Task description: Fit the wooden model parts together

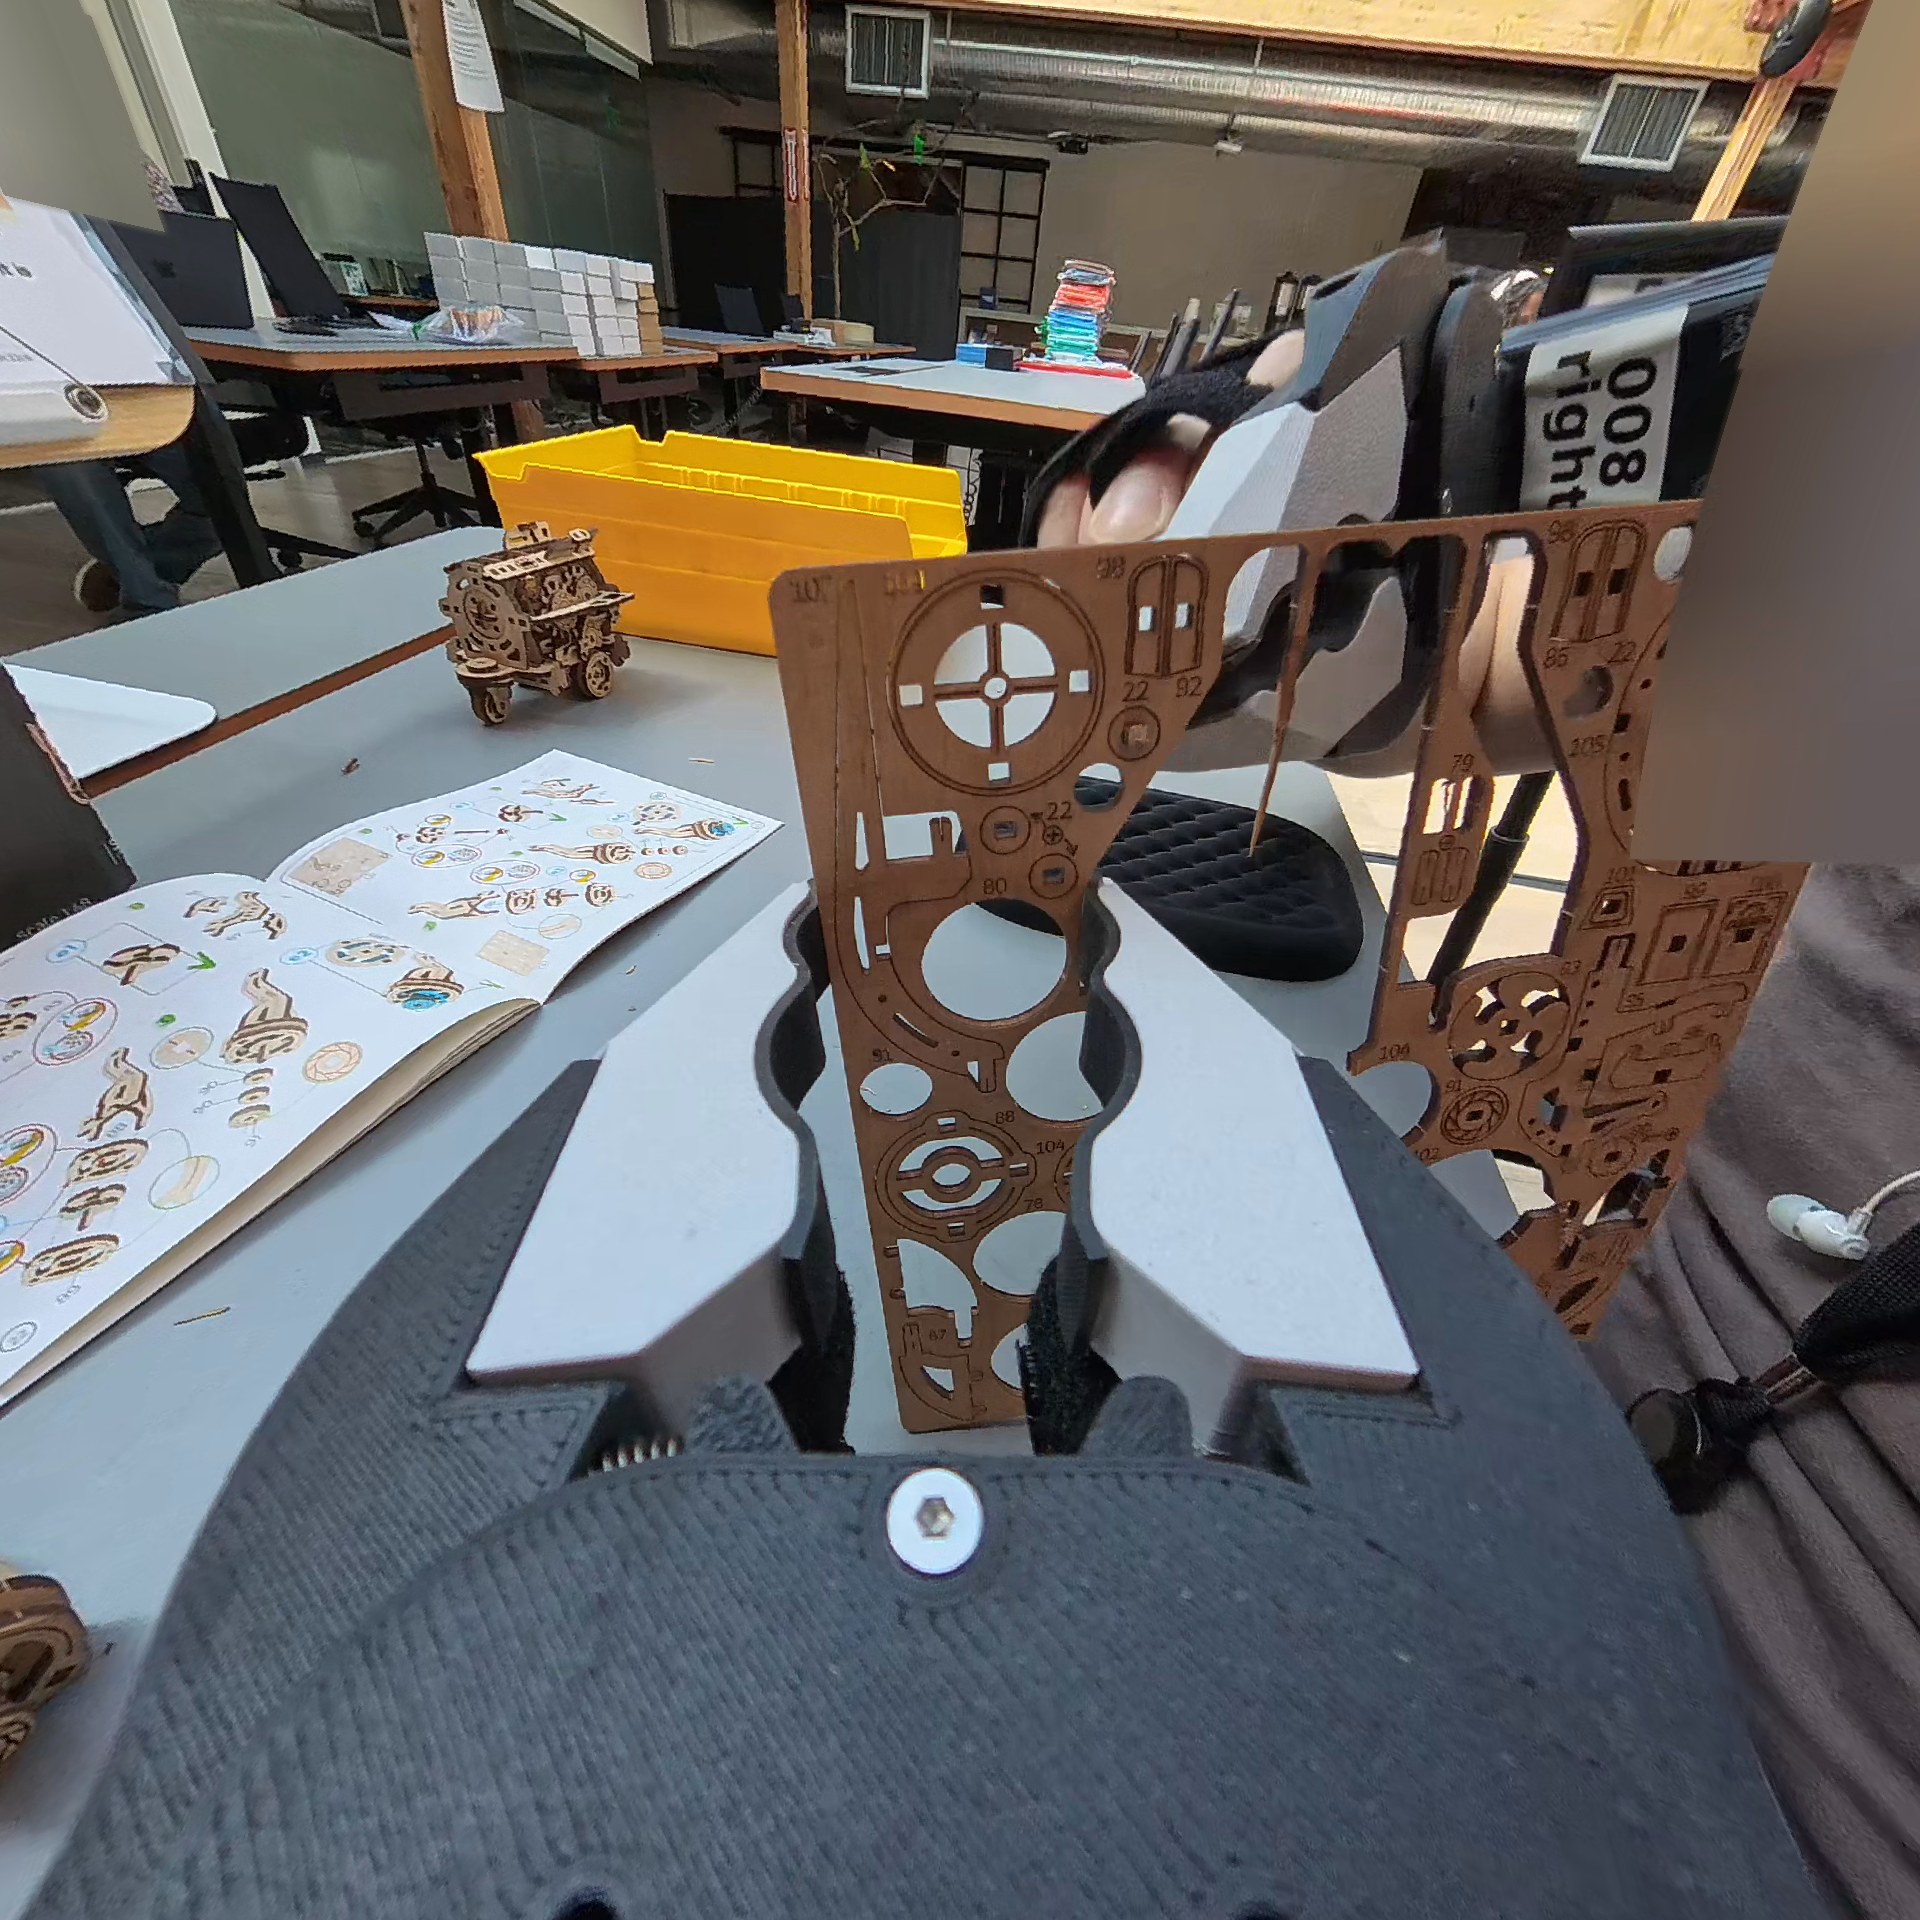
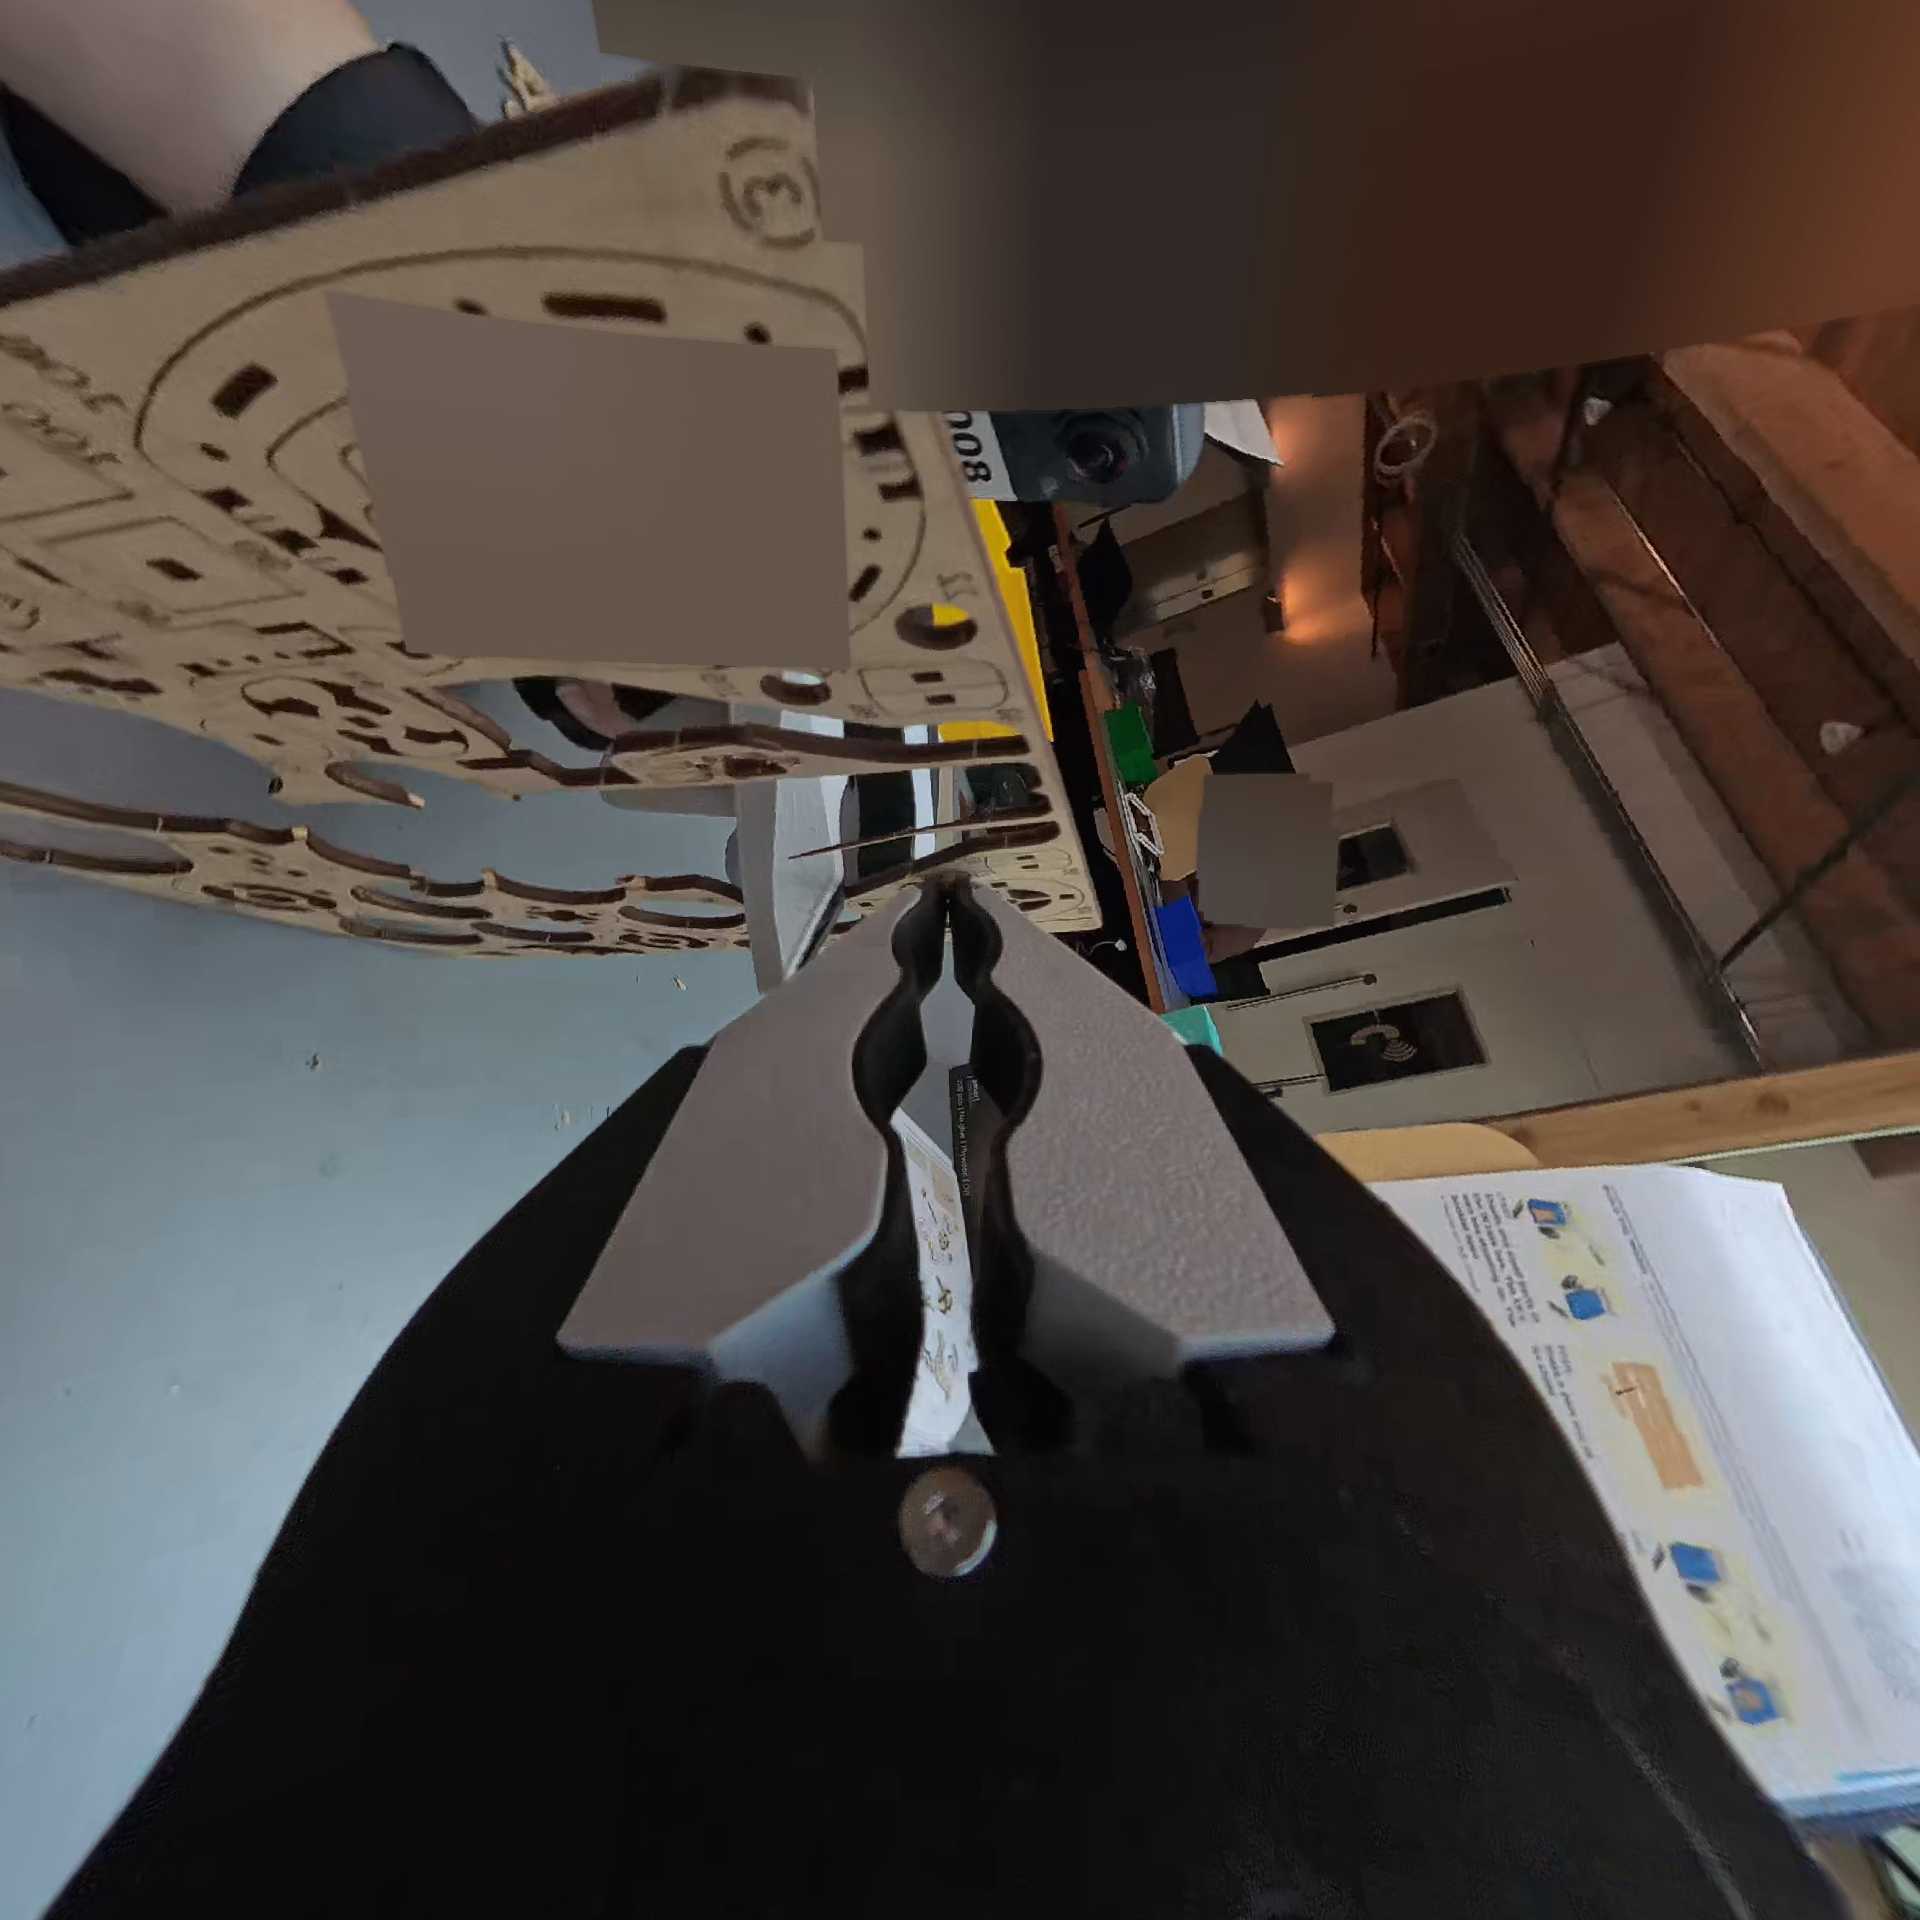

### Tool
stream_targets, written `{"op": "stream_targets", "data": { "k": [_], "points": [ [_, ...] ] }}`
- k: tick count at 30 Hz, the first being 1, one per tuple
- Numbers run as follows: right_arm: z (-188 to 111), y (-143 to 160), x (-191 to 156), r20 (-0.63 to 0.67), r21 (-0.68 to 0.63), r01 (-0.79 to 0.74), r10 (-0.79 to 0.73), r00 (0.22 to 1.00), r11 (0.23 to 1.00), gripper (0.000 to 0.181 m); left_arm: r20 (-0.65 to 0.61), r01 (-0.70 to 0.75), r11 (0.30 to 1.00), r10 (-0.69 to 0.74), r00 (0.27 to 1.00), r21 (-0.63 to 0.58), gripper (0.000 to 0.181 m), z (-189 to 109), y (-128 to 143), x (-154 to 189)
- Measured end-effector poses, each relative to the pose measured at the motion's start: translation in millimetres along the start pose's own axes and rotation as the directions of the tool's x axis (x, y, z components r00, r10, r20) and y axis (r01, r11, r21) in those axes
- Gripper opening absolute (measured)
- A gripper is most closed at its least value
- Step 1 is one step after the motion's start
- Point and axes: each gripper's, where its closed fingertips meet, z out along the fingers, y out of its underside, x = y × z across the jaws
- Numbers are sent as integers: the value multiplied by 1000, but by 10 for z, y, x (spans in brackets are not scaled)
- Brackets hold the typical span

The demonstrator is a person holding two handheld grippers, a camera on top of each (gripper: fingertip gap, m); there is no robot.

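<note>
We are holding a laser-cut wooden parts sheet (image 1: 966,997) upright in the left gripper (image 1: 951,935), whose two grey fingers are clamped on either side of the sheet's lower strip. The sheet is standing clear above the grey surface (image 1: 665,727), and many of its round and shaped pieces are already punched out, leaving holes.

Our right gripper (image 2: 948,883) is pinching the sheet's top edge near its far corner, its fingertips drawn together until only a sliver of gap remains at the tips. In the left wrist view the right gripper (image 1: 1247,499) is reaching in from above the sheet, with a gloved hand (image 1: 1143,457) wrapped around it. A thin wooden sliver (image 1: 1276,748) is hanging from the sheet's upper edge.

An open instruction booklet (image 1: 343,997) is lying flat toward the left edge of the surface. Beyond it a partly built wooden model (image 1: 535,618) is standing near the far edge, just in front of a yellow bin (image 1: 727,520). A dark ribbed pad (image 1: 1226,883) is lying behind the sheet, and another printed sheet (image 2: 1662,1455) is showing at the right of the right wrist view.
</note>
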Motion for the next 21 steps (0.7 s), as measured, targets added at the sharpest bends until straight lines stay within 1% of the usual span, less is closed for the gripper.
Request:
{"op": "stream_targets", "data": {
  "k": [2,5,7,11,14,15,17,19,21],
  "points": [
    [-6,1,4,-77,18,-95,97,992,995,0,2,-1,1000,1,1000,3,47,1,-1,2],
    [-14,4,8,-157,31,-161,164,974,986,0,5,-3,1000,3,1000,5,47,8,-1,7],
    [-18,2,6,-176,51,-229,235,956,972,0,2,-4,1000,4,1000,5,47,14,1,13],
    [-17,2,8,-207,59,-292,298,932,955,0,0,-4,1000,4,1000,5,47,20,2,18],
    [-19,-3,4,-217,67,-308,315,924,949,0,1,-6,1000,6,1000,6,47,21,2,26],
    [-21,-6,3,-209,68,-290,298,931,955,0,-1,-8,1000,8,1000,6,47,20,3,32],
    [-18,2,8,-169,56,-195,202,965,979,0,0,-10,1000,10,1000,2,47,19,4,30],
    [-9,25,22,-84,33,-80,82,993,996,0,2,-4,1000,4,1000,-5,47,20,5,19],
    [-7,10,14,25,28,64,-65,998,998,0,-4,-2,1000,2,1000,-16,47,23,8,20]
  ]
}}
